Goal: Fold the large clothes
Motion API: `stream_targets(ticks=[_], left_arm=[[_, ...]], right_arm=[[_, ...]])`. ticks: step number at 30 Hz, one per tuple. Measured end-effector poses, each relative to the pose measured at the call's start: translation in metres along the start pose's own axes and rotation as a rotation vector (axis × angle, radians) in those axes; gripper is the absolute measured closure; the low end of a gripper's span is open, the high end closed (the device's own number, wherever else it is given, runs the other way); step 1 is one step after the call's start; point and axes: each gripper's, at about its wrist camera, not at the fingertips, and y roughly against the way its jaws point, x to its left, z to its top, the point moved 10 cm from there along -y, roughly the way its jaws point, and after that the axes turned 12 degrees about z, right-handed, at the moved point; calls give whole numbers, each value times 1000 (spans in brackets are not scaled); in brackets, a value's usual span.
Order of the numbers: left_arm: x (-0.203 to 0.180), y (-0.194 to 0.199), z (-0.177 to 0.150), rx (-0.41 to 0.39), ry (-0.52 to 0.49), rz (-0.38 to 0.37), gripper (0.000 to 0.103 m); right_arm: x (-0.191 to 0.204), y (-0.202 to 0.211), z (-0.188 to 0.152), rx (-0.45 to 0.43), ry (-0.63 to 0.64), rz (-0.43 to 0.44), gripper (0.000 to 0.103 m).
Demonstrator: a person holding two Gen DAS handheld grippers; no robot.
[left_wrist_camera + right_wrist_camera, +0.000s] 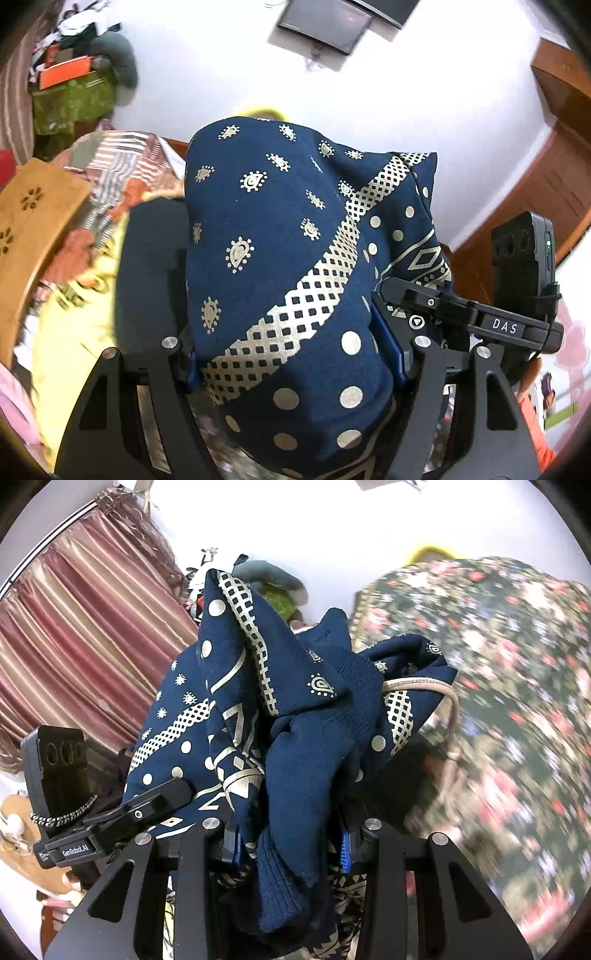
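From my seat the navy garment [280, 258] swallows the left gripper's fingertips [295, 369], so I can't see how its pads sit on the cloth. It hides the right gripper [291, 849] the same way. Right of the garment, a floral fabric [498, 701] smears into blur. Left of the garment (left view) the yellow cloth [74, 332] is blurred too, cut off by the picture's edge

Right hand-held gripper [291, 849] clamps bunched navy patterned garment [295, 716].
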Motion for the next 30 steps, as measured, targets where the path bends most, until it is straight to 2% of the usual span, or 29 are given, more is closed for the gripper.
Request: stream_targets(ticks=[3,5,7,9,11,12,13,15,17,20,21,22,27,30], left_arm=[[26,-36,21,20,-25,34,30],[50,-61,24,55,-25,52,30],[74,-89,15,114,-16,87,29],[95,-129,-6,200,-28,157,27],[103,-144,-26,224,-27,168,17],[102,-149,-31,220,-32,162,11],[98,-149,-34,198,-50,167,10],[87,-139,-37,151,-100,193,10],[89,-139,-33,127,-122,218,10],[88,-113,-33,97,-93,253,11],[100,-120,-25,92,-79,262,11],[103,-111,-24,82,-65,271,11],[98,-48,-20,-8,-53,336,12],[80,14,-17,-115,-55,352,12]], right_arm=[[-7,-37,17,32,30,-8,69],[-21,-71,22,71,64,-51,69],[-36,-94,16,106,57,-94,69],[-70,-126,-1,172,11,-175,67],[-94,-140,-18,204,-16,-227,64],[-101,-140,-23,194,-14,-241,61],[-105,-135,-26,174,-10,-245,59],[-110,-123,-30,156,-4,-252,52],[-110,-109,-33,151,3,-259,51],[-103,-78,-34,120,22,-306,50],[-100,-65,-33,102,37,-328,50],[-95,-53,-31,79,51,-335,50],[-43,13,-26,-34,152,-340,50],[1,35,-17,-104,250,-360,50]])
